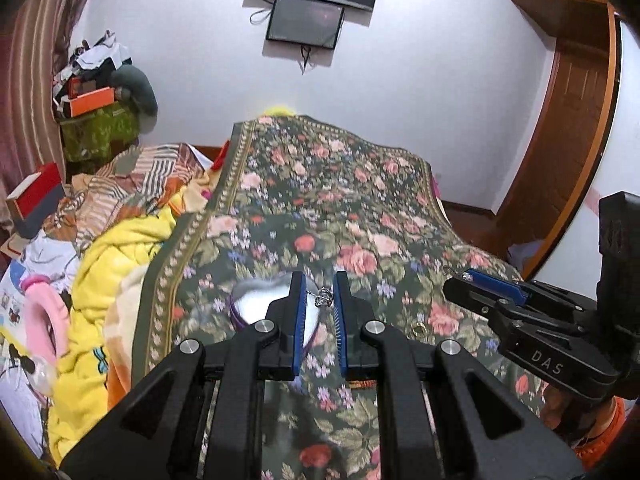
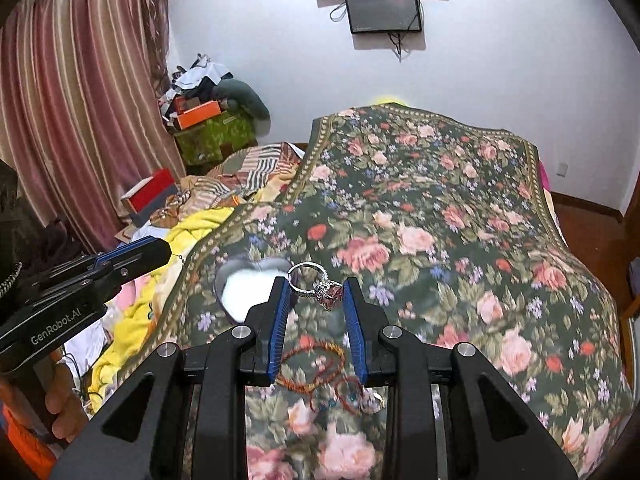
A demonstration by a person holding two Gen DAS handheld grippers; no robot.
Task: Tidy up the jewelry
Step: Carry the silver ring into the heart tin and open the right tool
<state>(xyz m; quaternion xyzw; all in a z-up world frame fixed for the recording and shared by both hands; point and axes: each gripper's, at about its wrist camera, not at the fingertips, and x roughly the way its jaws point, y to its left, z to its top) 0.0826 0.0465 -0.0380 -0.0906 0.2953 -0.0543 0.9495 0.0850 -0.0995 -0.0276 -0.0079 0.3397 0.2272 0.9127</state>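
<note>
1. you are holding a silver ring (image 2: 311,285) with a pink stone between the pads of your right gripper (image 2: 316,294), jaws narrowed onto it, up above the floral bedspread (image 2: 440,208).
2. your left gripper (image 1: 318,300) is carrying a small silver charm on a fine chain (image 1: 322,297); the jaws are narrow, and the piece seems pinched between them, though blur is making the contact hard to read.
3. the heart-shaped box (image 2: 250,286) is lying open at 11 o'clock of your right gripper, and it is looking empty, so the sorting is likely only starting.
4. red-orange beaded bracelets (image 2: 316,372) are waiting on the spread at 6 o'clock of the ring, and a small gold ring (image 1: 420,329) is lying at 3 o'clock of your left gripper.
5. heaped blankets (image 1: 116,240) at 9 o'clock are crowding the box's far side, and your two grippers are converging on one small opening.
</note>
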